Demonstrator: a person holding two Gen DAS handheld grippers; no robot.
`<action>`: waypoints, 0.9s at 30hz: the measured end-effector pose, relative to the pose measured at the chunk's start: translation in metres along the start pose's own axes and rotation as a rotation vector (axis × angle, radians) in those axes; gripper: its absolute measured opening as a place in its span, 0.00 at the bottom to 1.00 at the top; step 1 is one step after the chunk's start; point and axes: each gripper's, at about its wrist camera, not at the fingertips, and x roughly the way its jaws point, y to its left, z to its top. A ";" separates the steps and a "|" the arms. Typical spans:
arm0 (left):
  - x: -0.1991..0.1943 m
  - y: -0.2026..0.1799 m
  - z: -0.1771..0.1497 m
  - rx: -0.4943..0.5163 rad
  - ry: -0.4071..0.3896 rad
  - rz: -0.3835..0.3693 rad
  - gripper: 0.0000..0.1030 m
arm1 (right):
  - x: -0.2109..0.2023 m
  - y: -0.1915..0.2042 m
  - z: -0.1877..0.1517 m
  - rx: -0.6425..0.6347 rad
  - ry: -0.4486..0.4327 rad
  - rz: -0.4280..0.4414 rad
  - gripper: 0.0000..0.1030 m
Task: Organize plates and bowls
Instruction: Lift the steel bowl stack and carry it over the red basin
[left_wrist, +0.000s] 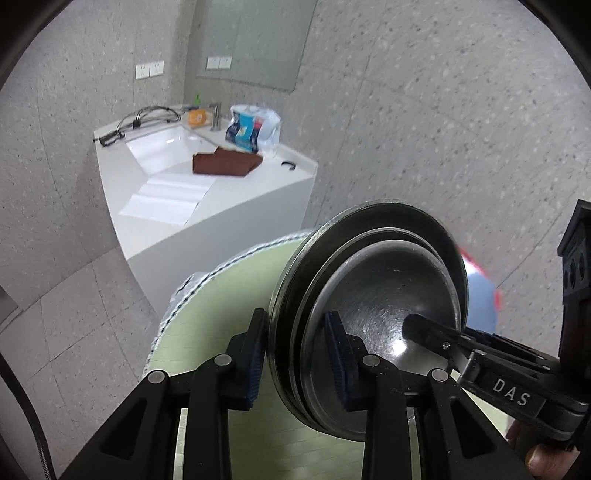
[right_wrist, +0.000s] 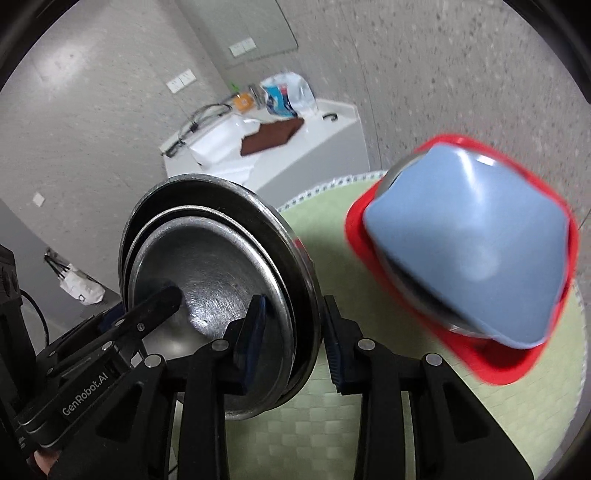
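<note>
A nested stack of steel plates and a steel bowl (left_wrist: 373, 295) is held tilted on edge above a round green table mat (left_wrist: 221, 291). My left gripper (left_wrist: 297, 358) is shut on the stack's rim, one finger outside, one inside. My right gripper (right_wrist: 293, 343) is shut on the opposite rim of the same stack (right_wrist: 218, 258). Each gripper's finger shows inside the bowl in the other's view. A blue bowl (right_wrist: 469, 243) rests tilted in a red square dish (right_wrist: 498, 362) on the mat (right_wrist: 317, 424), to the right of the stack.
A white sink counter (left_wrist: 207, 192) stands behind the table, with a brown cloth (left_wrist: 225, 164), a blue-and-white package (left_wrist: 251, 127) and cables. Speckled grey walls and a tiled floor surround it. A white bag (right_wrist: 81, 284) lies on the floor.
</note>
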 end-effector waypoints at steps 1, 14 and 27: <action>-0.003 -0.011 0.001 0.004 -0.007 -0.004 0.26 | -0.006 -0.004 0.003 -0.005 -0.005 0.003 0.29; 0.057 -0.130 0.026 0.086 0.088 -0.087 0.27 | -0.051 -0.112 0.048 0.017 -0.017 -0.117 0.29; 0.167 -0.171 0.057 0.134 0.266 -0.060 0.25 | -0.004 -0.185 0.073 0.087 0.122 -0.167 0.29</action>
